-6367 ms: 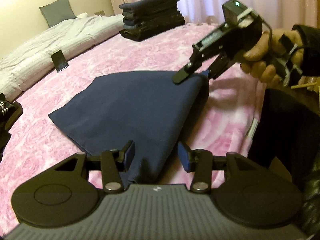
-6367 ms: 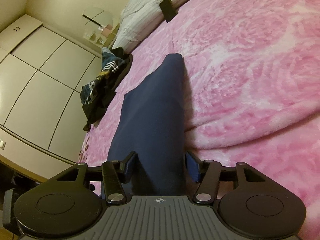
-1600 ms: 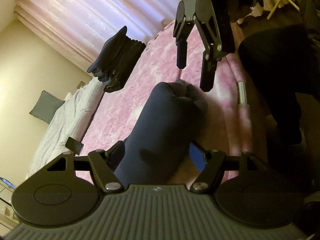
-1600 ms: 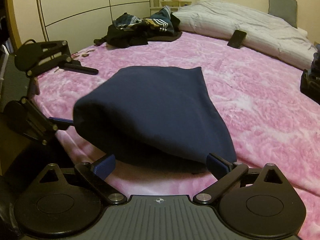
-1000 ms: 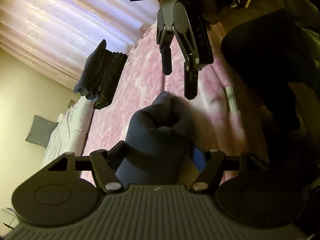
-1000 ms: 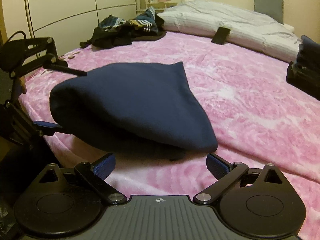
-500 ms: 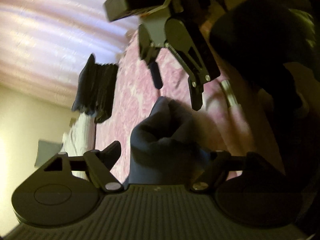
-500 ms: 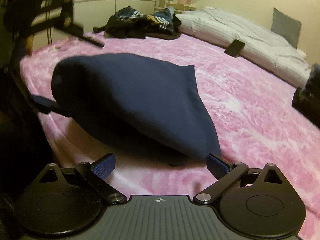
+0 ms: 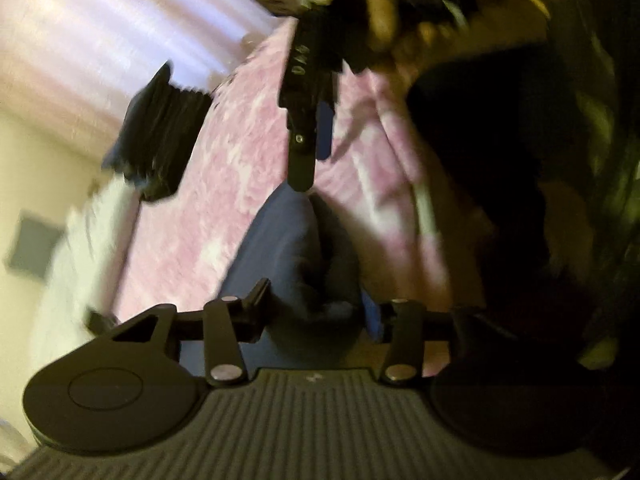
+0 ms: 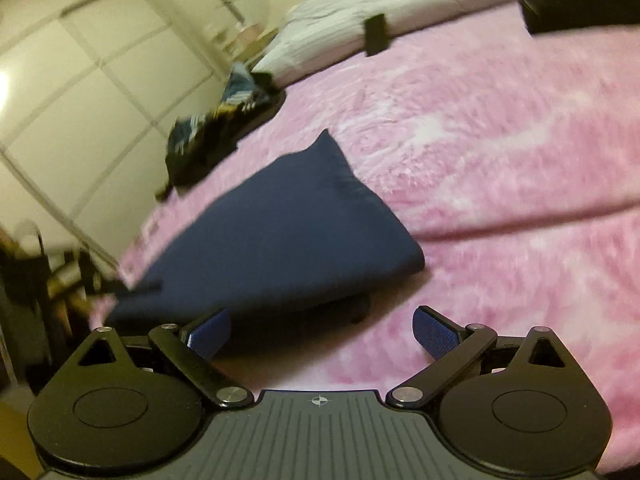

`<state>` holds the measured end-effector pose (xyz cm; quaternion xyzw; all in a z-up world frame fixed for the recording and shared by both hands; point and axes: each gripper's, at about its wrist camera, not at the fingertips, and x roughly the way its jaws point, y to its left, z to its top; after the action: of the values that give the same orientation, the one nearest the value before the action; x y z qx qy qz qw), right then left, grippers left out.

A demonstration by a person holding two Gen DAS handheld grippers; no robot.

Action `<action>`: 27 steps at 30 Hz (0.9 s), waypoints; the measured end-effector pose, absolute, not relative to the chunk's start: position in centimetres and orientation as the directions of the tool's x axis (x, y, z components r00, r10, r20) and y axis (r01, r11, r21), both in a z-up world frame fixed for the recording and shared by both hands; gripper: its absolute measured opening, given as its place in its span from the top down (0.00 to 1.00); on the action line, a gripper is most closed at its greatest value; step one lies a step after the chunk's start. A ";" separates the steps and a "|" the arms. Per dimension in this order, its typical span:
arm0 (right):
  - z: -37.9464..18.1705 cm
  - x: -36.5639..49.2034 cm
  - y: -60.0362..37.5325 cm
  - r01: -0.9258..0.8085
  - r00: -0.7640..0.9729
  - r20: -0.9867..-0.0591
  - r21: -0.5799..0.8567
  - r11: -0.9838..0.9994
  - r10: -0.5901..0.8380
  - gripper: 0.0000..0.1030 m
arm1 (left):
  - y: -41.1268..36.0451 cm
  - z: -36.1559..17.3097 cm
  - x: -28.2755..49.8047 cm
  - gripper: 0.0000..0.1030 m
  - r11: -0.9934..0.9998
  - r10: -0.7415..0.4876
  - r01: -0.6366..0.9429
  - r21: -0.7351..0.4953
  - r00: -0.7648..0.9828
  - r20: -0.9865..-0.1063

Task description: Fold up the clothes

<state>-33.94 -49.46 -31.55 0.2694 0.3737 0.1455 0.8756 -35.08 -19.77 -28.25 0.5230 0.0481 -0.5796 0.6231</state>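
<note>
Left hand-held gripper (image 9: 316, 312): its jaws have just been closing, and the bunched near end of the navy garment (image 9: 288, 248) sits between the blue pads. In the left wrist view the cloth fills the gap and appears pinched; I judge it grasped, though blur prevents certainty about the far pad.

Right hand-held gripper (image 10: 322, 330): released, jaws spread wide, nothing between the pads. Half a second ago it faced the garment's long side squarely; it now looks at it on a slant, and the view is smeared. In the left wrist view its fingers (image 9: 302, 160) hang edge-on just above the garment's far end, where earlier they showed as a spread pair; contact there cannot be confirmed.

Navy garment (image 10: 280, 232): lies folded into a compact wedge on the pink bedspread (image 10: 500, 140), near the bed's front edge, the person's side. The stack of folded dark clothes (image 9: 160, 136) sits well beyond the garment, toward the curtains; an unfolded heap of clothes (image 10: 216, 136) lies beyond it toward the wardrobe.

Assessment: with one end re-gripped and the free gripper coming to the other end, this garment's folding looks essentially complete. The likely step in hand is a final fold or a lift to the stack. Risk: a one-ended hold may let the fold fall open.
</note>
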 end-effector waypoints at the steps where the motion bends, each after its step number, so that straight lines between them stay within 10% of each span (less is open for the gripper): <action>1: -31.6 -33.6 -49.7 -0.039 0.682 -0.570 0.595 0.802 0.457 0.03 | -19.7 -27.7 -35.0 0.55 -0.184 -0.674 0.805 0.565 0.315 -0.668; 9: -32.8 -31.5 -51.1 0.069 0.706 -0.535 0.705 0.706 0.465 0.05 | -23.2 -26.8 -35.9 0.53 -0.070 -0.625 0.817 0.573 0.412 -0.664; 11: -33.0 -31.2 -51.3 0.096 0.711 -0.529 0.726 0.681 0.463 0.56 | -24.4 -28.4 -36.3 0.63 -0.123 -0.569 0.780 0.613 0.450 -0.688; 14: -32.5 -30.9 -51.8 0.117 0.717 -0.537 0.721 0.683 0.445 0.78 | -24.4 -29.2 -36.9 0.82 -0.147 -0.536 0.757 0.637 0.480 -0.694; 27: -31.1 -31.0 -48.7 -0.031 0.669 -0.527 0.686 0.727 0.525 0.85 | -20.1 -29.8 -38.4 0.88 -0.035 -0.479 0.812 0.583 0.498 -0.722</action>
<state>-31.03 -48.72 -31.09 0.3312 0.3728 0.1632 0.8513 -38.45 -20.10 -29.84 0.5389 0.1542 -0.4765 0.6773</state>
